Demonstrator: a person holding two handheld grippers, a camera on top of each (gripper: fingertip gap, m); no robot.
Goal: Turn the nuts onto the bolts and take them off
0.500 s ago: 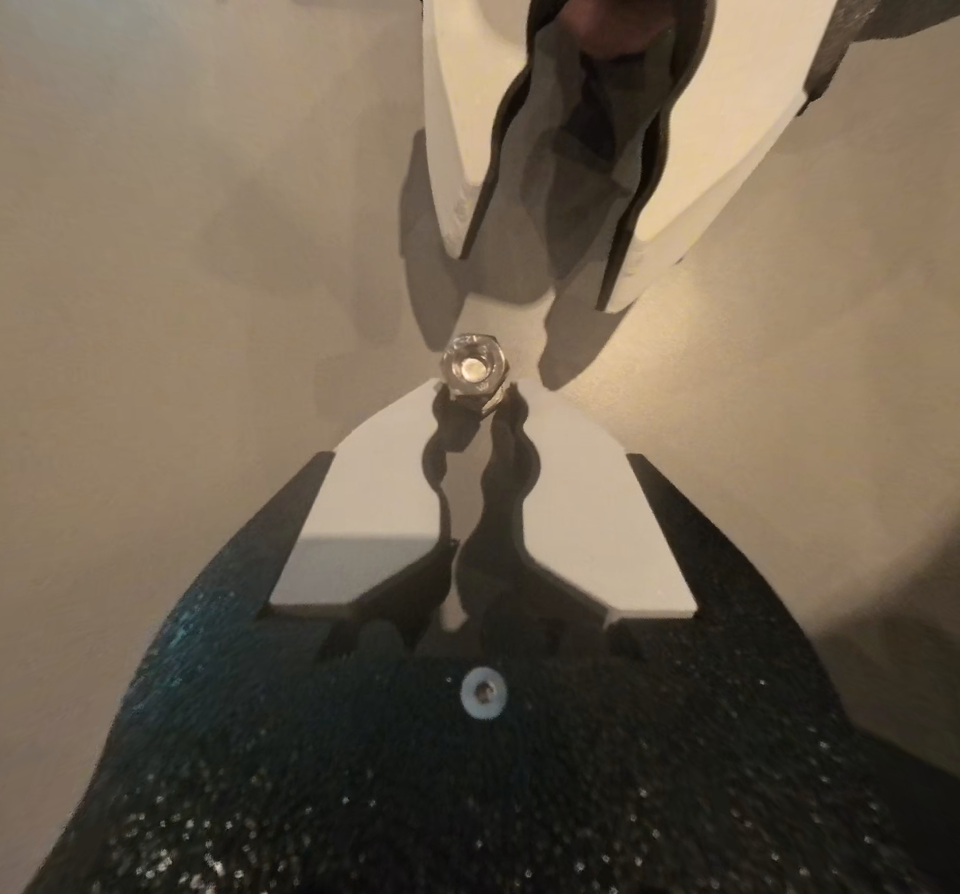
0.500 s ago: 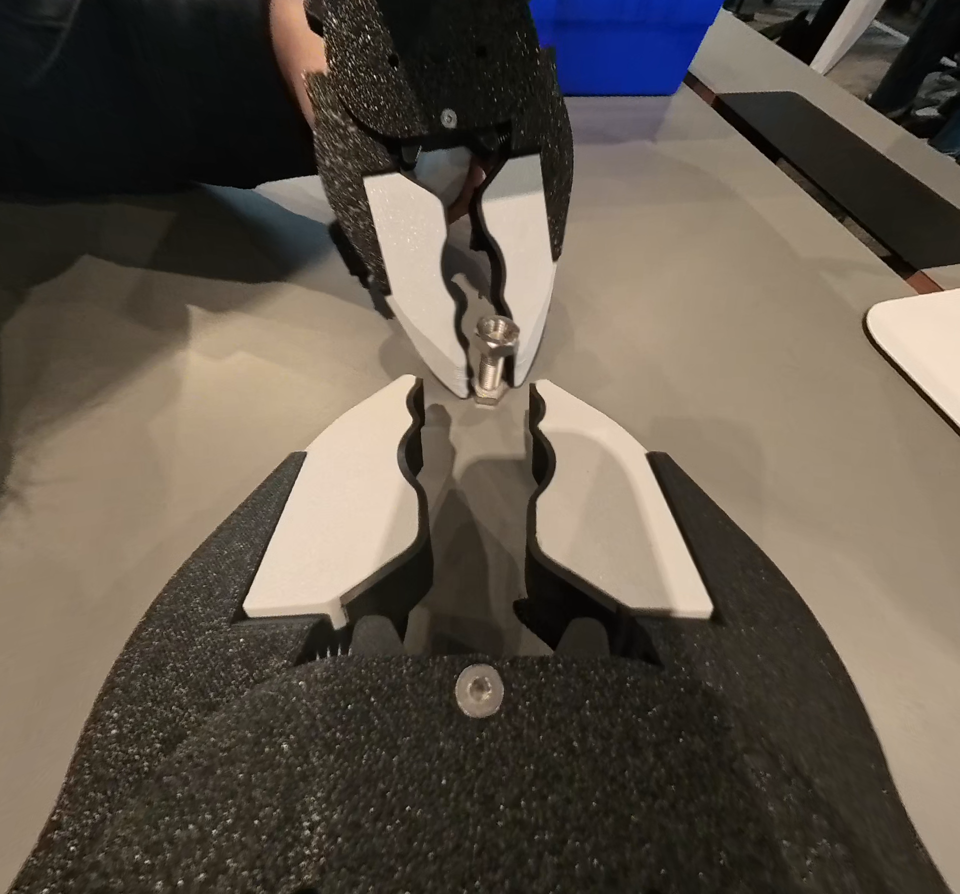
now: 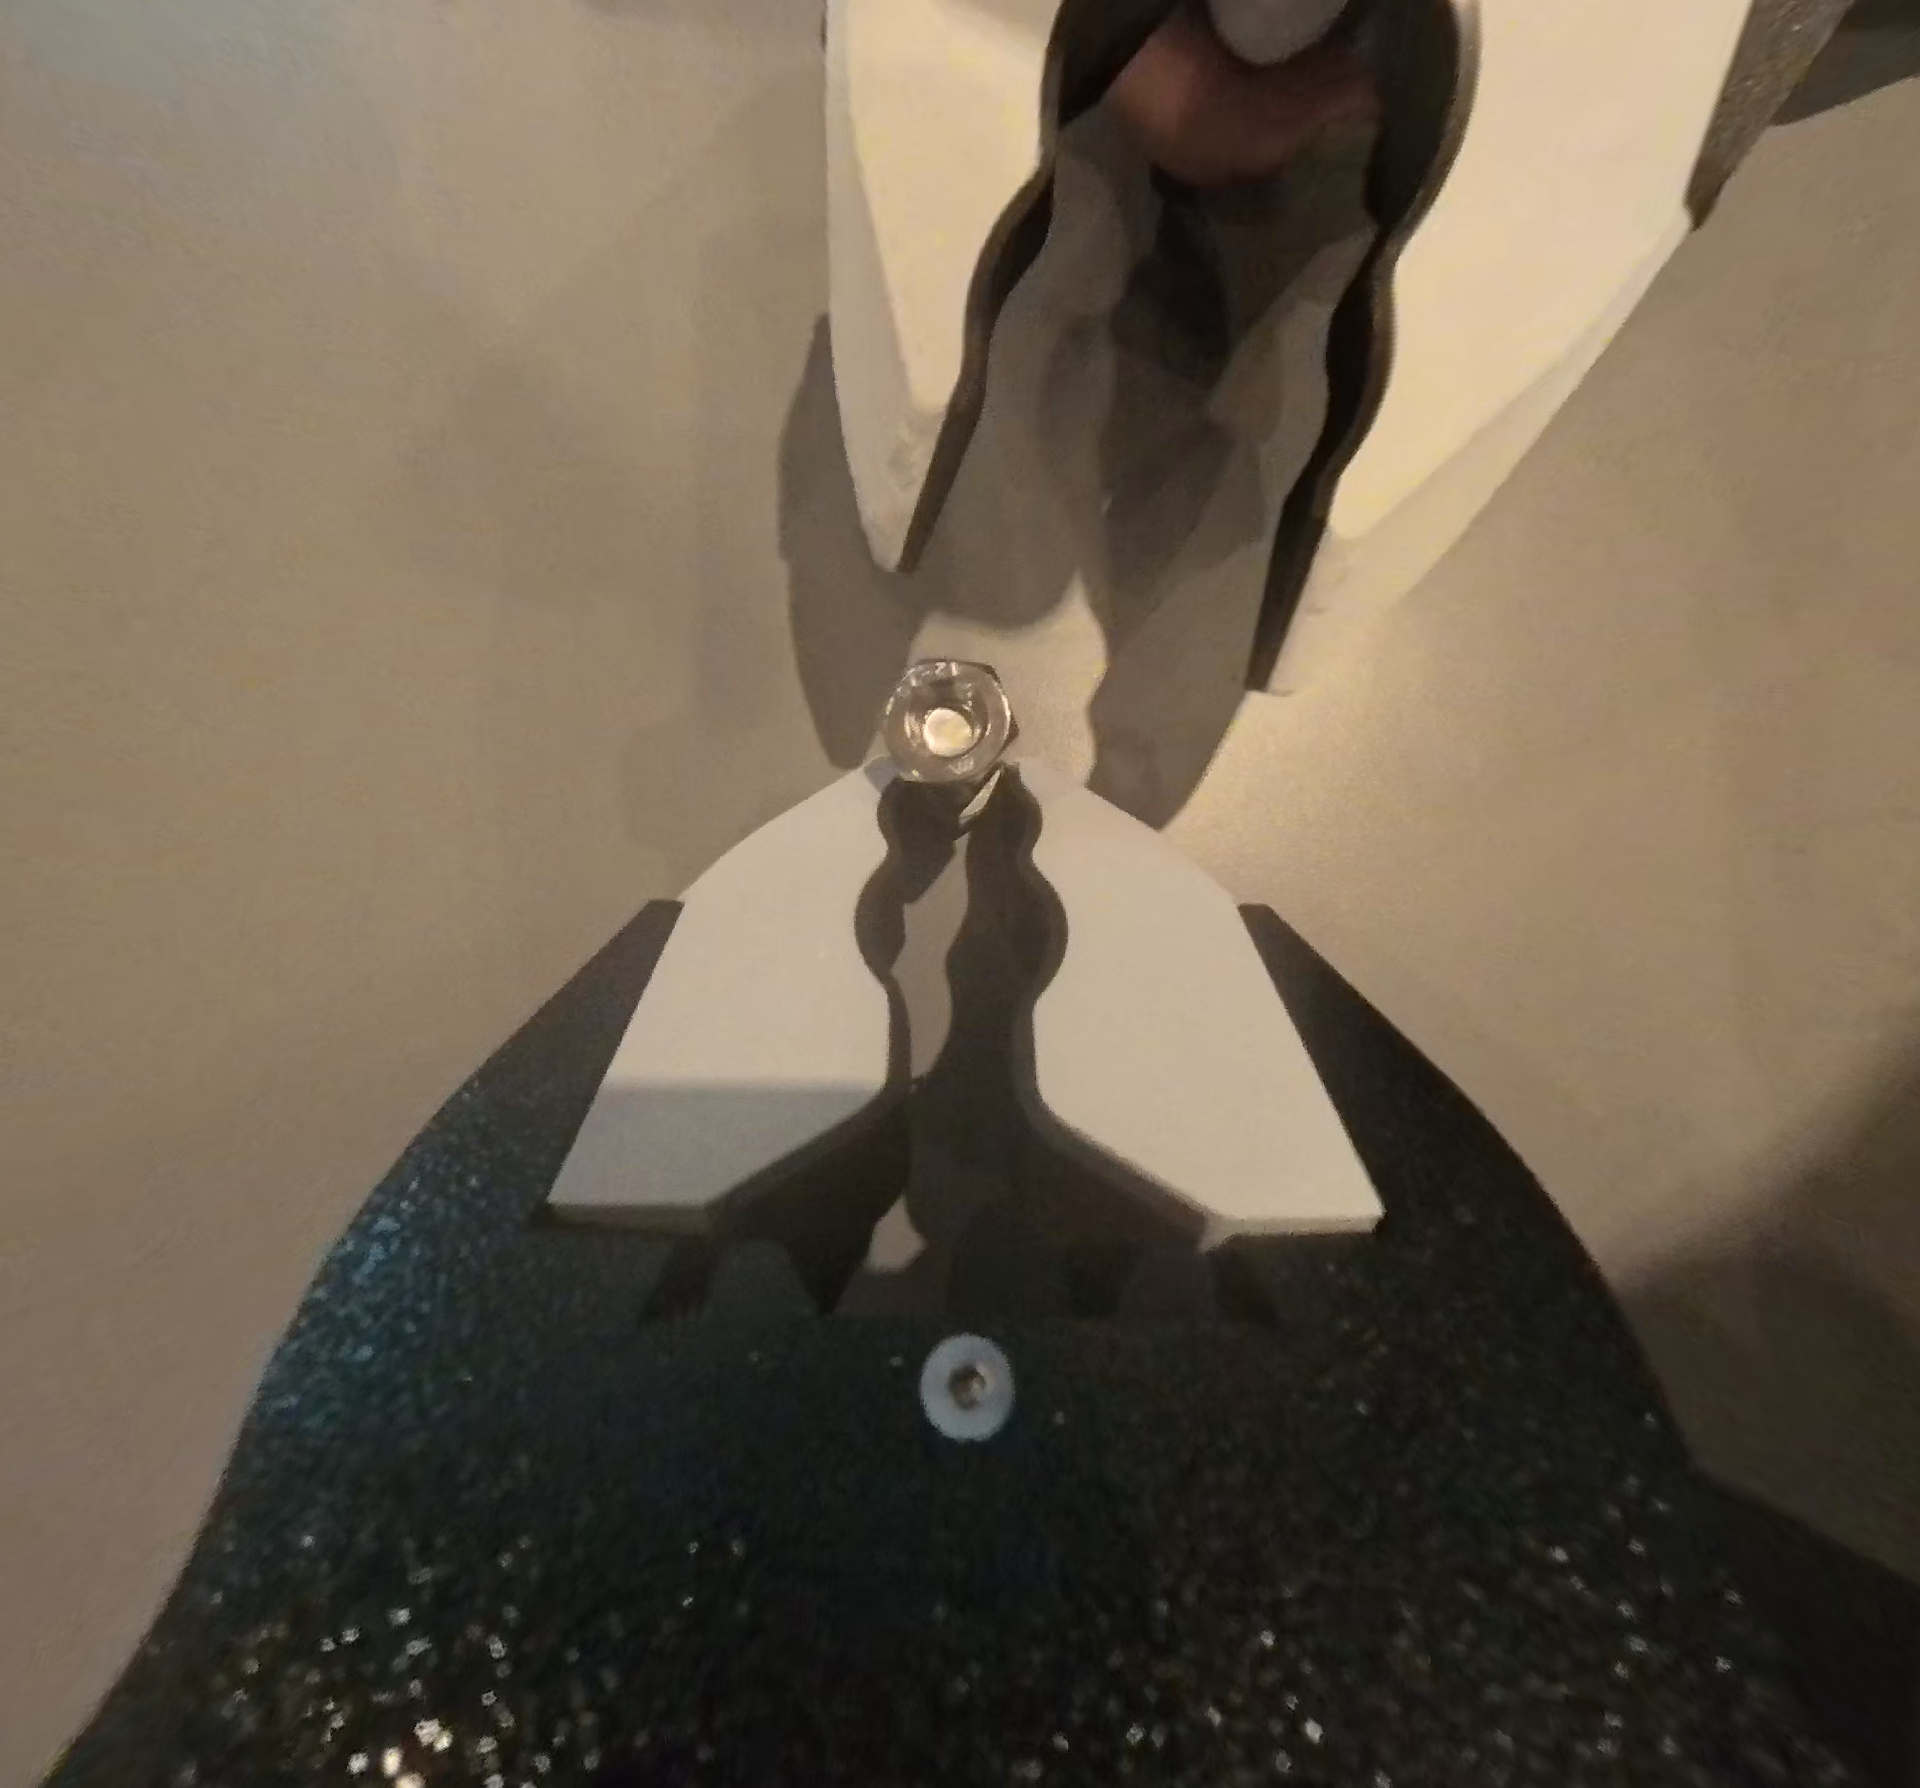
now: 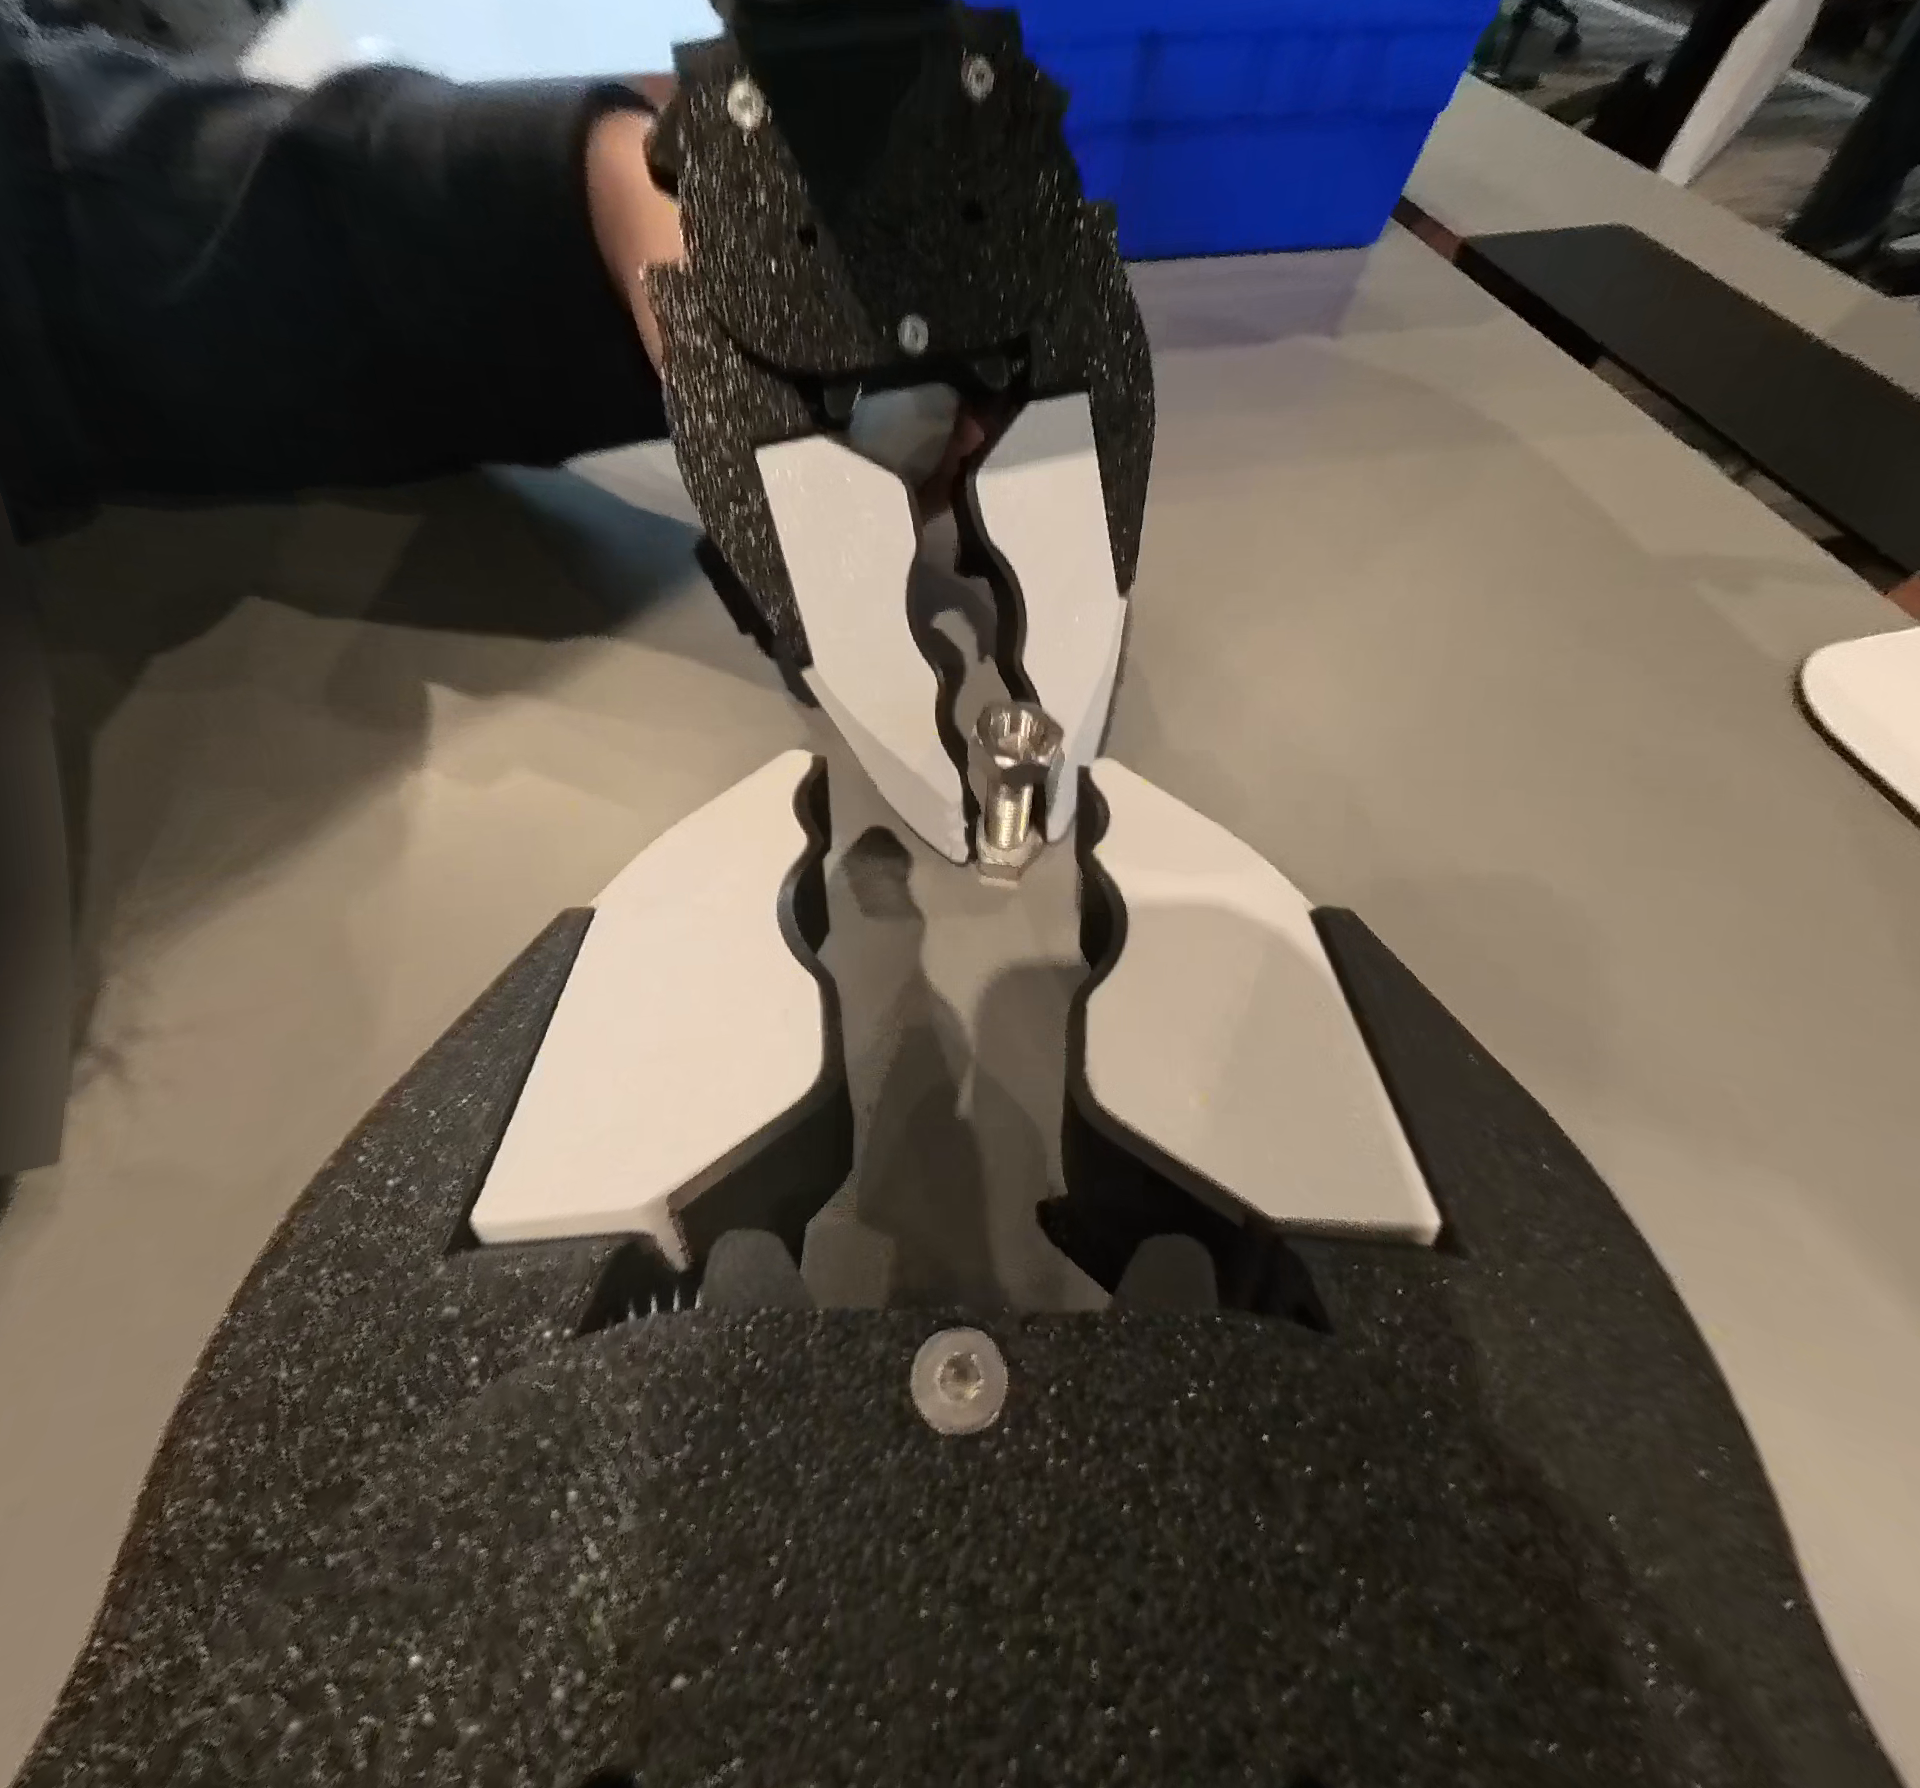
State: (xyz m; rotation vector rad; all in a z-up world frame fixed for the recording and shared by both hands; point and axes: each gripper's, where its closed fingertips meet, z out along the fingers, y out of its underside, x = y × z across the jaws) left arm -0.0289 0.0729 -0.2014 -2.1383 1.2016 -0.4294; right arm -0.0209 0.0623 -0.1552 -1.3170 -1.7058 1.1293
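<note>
In the right wrist view, our right gripper point(image 4: 951, 808) fills the near ground, its white fingers point(image 4: 675, 1042) spread wide with nothing between them. At twelve o'clock just past the fingertips, our left gripper point(image 4: 1013, 829) points down at the grey table point(image 4: 416, 855), clamped on a steel bolt point(image 4: 1010, 813). The bolt stands upright, its head low at the fingertips, and a nut point(image 4: 1013, 736) sits on its upper end. Our right fingertips flank the bolt without touching it. At ten o'clock a dark sleeve point(image 4: 291, 284) reaches in behind the left gripper. Farther off at one o'clock stands a blue bin point(image 4: 1278, 86), and at three o'clock a white board point(image 4: 1870, 720) shows at the frame edge.

In the left wrist view we look down along the bolt: the nut point(image 3: 943, 722) sits at twelve o'clock just beyond our closed left fingertips point(image 3: 940, 788), and the right gripper point(image 3: 1081, 616) hangs open beyond it.
</note>
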